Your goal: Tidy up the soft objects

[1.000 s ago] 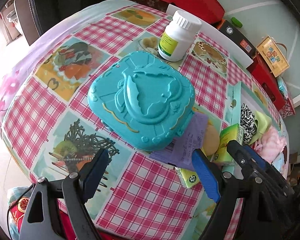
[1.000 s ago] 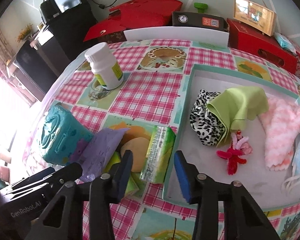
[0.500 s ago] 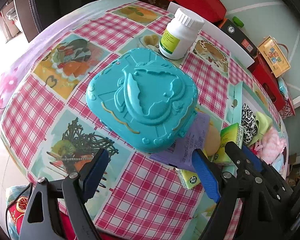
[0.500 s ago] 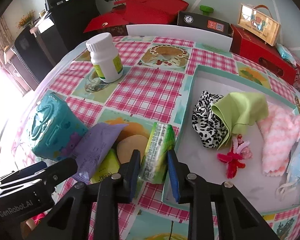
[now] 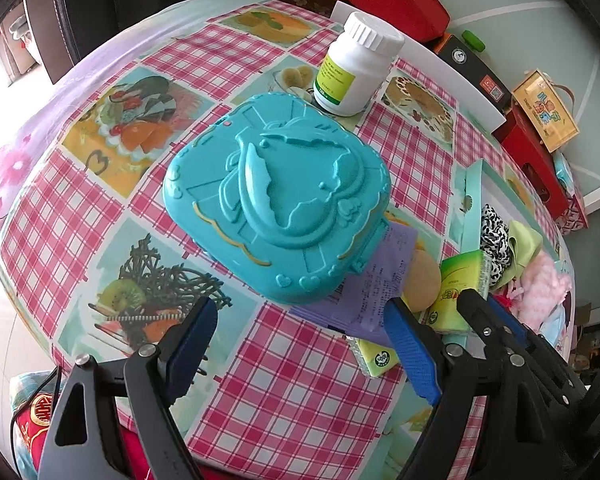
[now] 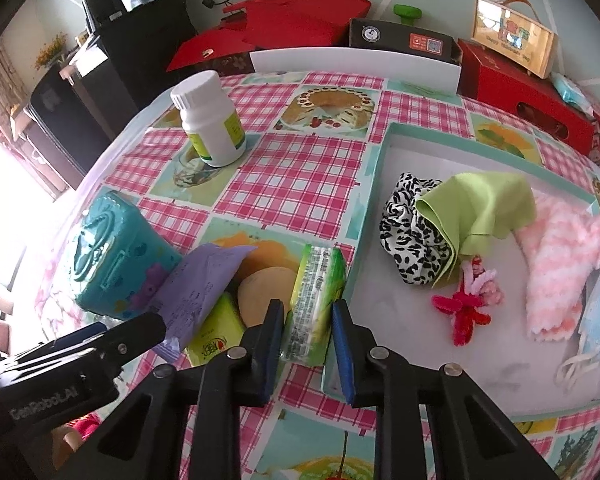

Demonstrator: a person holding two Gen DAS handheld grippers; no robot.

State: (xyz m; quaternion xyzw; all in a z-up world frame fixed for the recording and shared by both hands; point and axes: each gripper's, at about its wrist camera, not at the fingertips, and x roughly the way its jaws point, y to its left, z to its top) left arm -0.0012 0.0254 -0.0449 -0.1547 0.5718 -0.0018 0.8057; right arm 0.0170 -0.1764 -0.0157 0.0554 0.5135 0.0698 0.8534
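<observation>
**Tissue pack caught between the right jaws at the tray's edge**

Tissue pack (image 6: pixel 315 304), green and wrapped in clear film, stands on its long edge on the bench (image 6: pixel 300 172), just left of the shallow tray (image 6: pixel 370 184) and leaning against its near-left wall. The right gripper (image 6: pixel 306 342) straddles the pack's near end; its jaws are closing, and the blue pads (image 6: pixel 342 344) sit against both sides of the wrapper.

Left of the pack lie a round tan puff (image 6: pixel 262 296), a second yellow-green tissue pack (image 6: pixel 214 334) and a purple slip of paper (image 6: pixel 204 284), which leans on a teal plastic case (image 6: pixel 114 256). A white pill bottle (image 6: pixel 212 120) stands farther back on the checked cloth.

Inside the tray rest a leopard-print scrunchie (image 6: pixel 408 236), a lime cloth (image 6: pixel 484 204) draped over it, a red and pink fuzzy trinket (image 6: pixel 466 300), a pink knitted piece (image 6: pixel 560 268) and a pale blue face mask (image 6: pixel 596 320) at the right wall.

The left gripper (image 5: pixel 300 344) hangs over the bench near the teal case, its jaws spread wide with nothing between them.
</observation>
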